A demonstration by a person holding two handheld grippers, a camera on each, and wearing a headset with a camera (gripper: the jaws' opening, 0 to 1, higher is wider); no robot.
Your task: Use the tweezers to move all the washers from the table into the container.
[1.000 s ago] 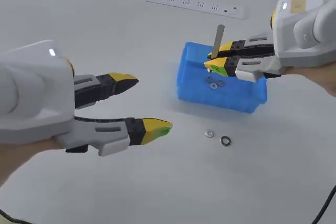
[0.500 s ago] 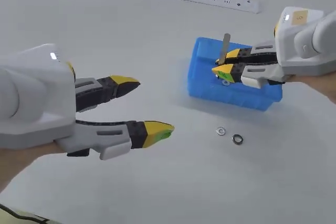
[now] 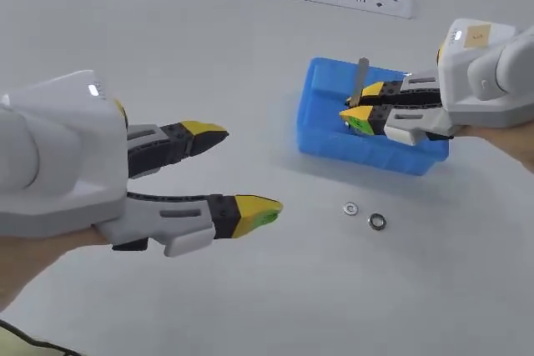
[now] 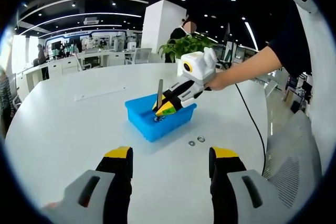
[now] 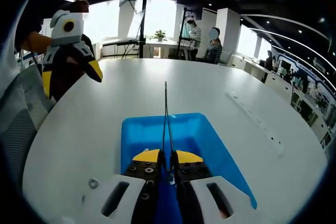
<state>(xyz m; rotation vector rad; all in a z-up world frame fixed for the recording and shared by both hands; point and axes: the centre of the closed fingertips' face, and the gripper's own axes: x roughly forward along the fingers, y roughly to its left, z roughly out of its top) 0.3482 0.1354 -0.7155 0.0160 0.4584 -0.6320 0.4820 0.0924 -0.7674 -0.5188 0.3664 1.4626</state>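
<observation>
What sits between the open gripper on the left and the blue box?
Nothing; in the head view the table is bare between the left gripper and the blue container.

Blue container (image 3: 325, 143) on pale grey table (image 3: 167, 31); silver washers (image 3: 350, 208); grey tweezers (image 3: 360, 75); left claw (image 3: 248, 170) and right claw (image 3: 357, 103) white, black, yellow-tipped.
</observation>
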